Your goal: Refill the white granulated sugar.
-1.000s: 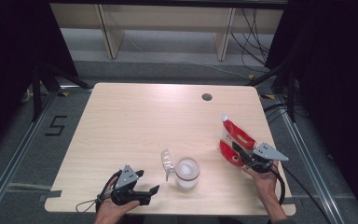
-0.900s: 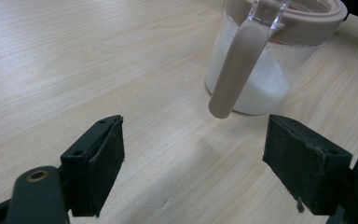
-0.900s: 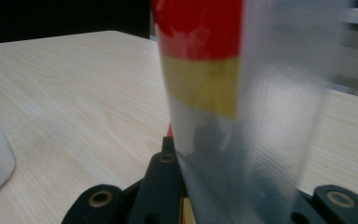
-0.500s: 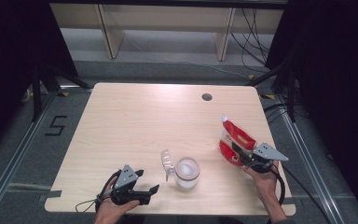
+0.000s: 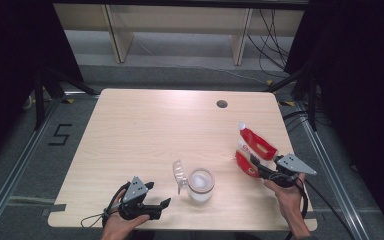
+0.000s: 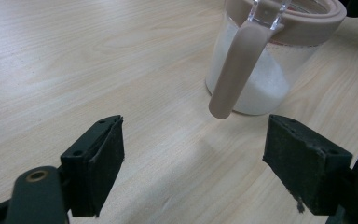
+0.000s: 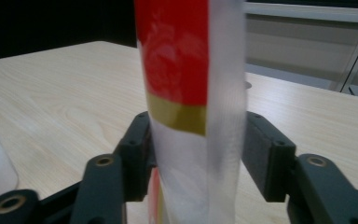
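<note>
Sitting in the middle of the room is a big wooden table (image 5: 145, 130). Near its front edge stands a glass jar (image 5: 200, 184) with white powder inside. Its clear lid (image 5: 179, 174) hangs open on the jar's left side, and in the left gripper view a pinkish strip (image 6: 235, 70) hangs down the jar's front.

Over on the right side of the table lies a red and white pouch (image 5: 254, 152) with a white cap at its far end. The right gripper (image 5: 260, 169) is at the near end of the pouch. Its jaws have just been opening. The pouch is between them, and there is a small gap on one side.

Close to the front left edge, the left gripper (image 5: 162, 206) points at the jar. Its jaws are wide apart and hold nothing.
</note>
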### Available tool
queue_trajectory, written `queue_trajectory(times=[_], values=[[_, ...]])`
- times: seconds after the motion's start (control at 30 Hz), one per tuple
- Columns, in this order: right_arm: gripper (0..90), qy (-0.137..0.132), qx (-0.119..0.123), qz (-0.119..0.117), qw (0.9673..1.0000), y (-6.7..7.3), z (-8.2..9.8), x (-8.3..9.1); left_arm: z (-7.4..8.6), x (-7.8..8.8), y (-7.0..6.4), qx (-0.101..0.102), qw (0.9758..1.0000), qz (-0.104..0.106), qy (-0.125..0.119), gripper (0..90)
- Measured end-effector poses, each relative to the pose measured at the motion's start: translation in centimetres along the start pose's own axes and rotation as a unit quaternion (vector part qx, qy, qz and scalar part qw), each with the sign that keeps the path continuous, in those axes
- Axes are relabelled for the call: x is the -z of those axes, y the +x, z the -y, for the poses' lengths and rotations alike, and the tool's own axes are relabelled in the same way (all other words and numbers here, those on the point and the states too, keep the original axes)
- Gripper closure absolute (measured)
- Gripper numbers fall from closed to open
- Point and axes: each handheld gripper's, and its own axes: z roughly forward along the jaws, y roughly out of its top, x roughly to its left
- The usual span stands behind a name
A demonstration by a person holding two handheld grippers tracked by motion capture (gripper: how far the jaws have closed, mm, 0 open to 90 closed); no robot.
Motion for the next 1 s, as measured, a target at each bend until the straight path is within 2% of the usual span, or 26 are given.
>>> queue_trajectory(times=[0.03, 0.07, 0.13, 0.2, 0.23, 0.33, 0.37, 0.4, 0.43, 0.47, 0.5, 0.53, 0.57, 0.6, 0.63, 0.67, 0.7, 0.73, 0.83, 0.87, 0.93, 1.0], values=[[42.1, 0.008, 0.001, 0.005, 1.0000, 0.0, -0.2, 0.2, 0.0, 0.0, 0.0, -0.002, 1.0000, -0.002, 0.002, 19.6], [40.4, 0.003, -0.009, 0.005, 0.9999, 0.1, -0.3, 0.3, 0.0, 0.1, 0.0, -0.005, 1.0000, -0.002, 0.002, 19.6], [37.7, 0.011, 0.003, 0.005, 0.9999, 0.1, -0.6, 0.8, 0.0, 0.0, 0.0, 0.002, 1.0000, 0.000, -0.001, 19.6], [35.2, 0.020, -0.007, 0.017, 0.9996, 0.3, -0.6, 1.5, 0.0, 0.0, 0.0, -0.005, 1.0000, -0.002, 0.002, 19.6], [34.7, 0.015, 0.003, 0.015, 0.9998, 0.1, -0.6, 1.6, 0.0, 0.0, 0.0, -0.004, 1.0000, 0.000, 0.001, 19.6], [32.7, 0.027, -0.017, 0.014, 0.9994, 0.5, -0.8, 2.6, 0.0, 0.0, 0.0, -0.004, 1.0000, -0.003, 0.002, 19.6], [32.5, 0.033, -0.005, 0.020, 0.9993, 0.5, -0.9, 2.9, 0.0, 0.0, 0.0, -0.004, 1.0000, -0.003, 0.001, 19.6], [31.5, 0.038, -0.013, 0.020, 0.9990, 0.7, -0.9, 3.2, 0.0, 0.0, 0.0, -0.001, 1.0000, -0.003, -0.001, 19.6], [31.0, 0.040, -0.002, 0.019, 0.9990, 0.7, -1.0, 3.4, 0.0, 0.0, 0.0, -0.001, 1.0000, -0.003, -0.001, 19.6], [30.9, 0.040, -0.002, 0.020, 0.9990, 0.8, -0.9, 3.6, 0.0, 0.0, 0.2, -0.004, 1.0000, 0.000, -0.002, 19.6], [30.5, 0.048, -0.002, 0.022, 0.9986, 0.8, -0.9, 3.9, 0.0, 0.0, 0.1, 0.005, 1.0000, -0.002, -0.003, 19.6], [30.5, 0.048, -0.002, 0.022, 0.9986, 0.8, -0.9, 3.9, 0.0, 0.0, 0.1, 0.005, 1.0000, -0.002, -0.003, 19.6], [30.0, 0.054, -0.010, 0.024, 0.9982, 0.9, -0.9, 4.2, 0.0, 0.0, 0.1, 0.005, 1.0000, 0.000, -0.003, 19.6], [29.9, 0.049, -0.020, 0.013, 0.9985, 0.9, -0.6, 4.6, 0.0, 0.0, 0.0, 0.005, 1.0000, -0.003, -0.001, 19.6], [29.9, 0.049, -0.020, 0.013, 0.9985, 0.9, -0.6, 4.6, 0.0, 0.0, 0.0, 0.005, 1.0000, -0.003, -0.001, 19.6], [29.6, 0.051, -0.024, 0.033, 0.9978, 1.0, -0.3, 5.0, -0.1, 0.0, 0.1, -0.001, 1.0000, -0.001, -0.002, 19.6], [29.5, 0.053, -0.028, 0.034, 0.9976, 1.0, -0.3, 5.2, -0.1, 0.0, 0.1, -0.003, 1.0000, -0.001, 0.001, 19.6], [29.5, 0.048, -0.012, 0.034, 0.9982, 0.7, -0.3, 5.4, -0.1, 0.0, 0.1, -0.002, 1.0000, -0.001, 0.000, 19.6], [28.7, 0.058, -0.018, 0.042, 0.9973, 1.0, -0.1, 6.1, -0.1, 0.0, 0.0, 0.007, 1.0000, -0.001, -0.003, 19.6], [28.6, 0.063, -0.021, 0.047, 0.9967, 1.3, 0.0, 6.4, -0.2, 0.0, 0.1, 0.002, 1.0000, -0.001, -0.003, 19.6], [28.5, 0.053, -0.018, 0.046, 0.9974, 1.4, 0.2, 6.3, -0.1, -0.1, 0.1, 0.007, 1.0000, 0.002, -0.003, 19.6], [28.1, 0.070, -0.020, 0.041, 0.9965, 1.8, 0.6, 6.7, -0.1, -0.1, 0.0, 0.008, 1.0000, -0.002, 0.001, 19.6]])
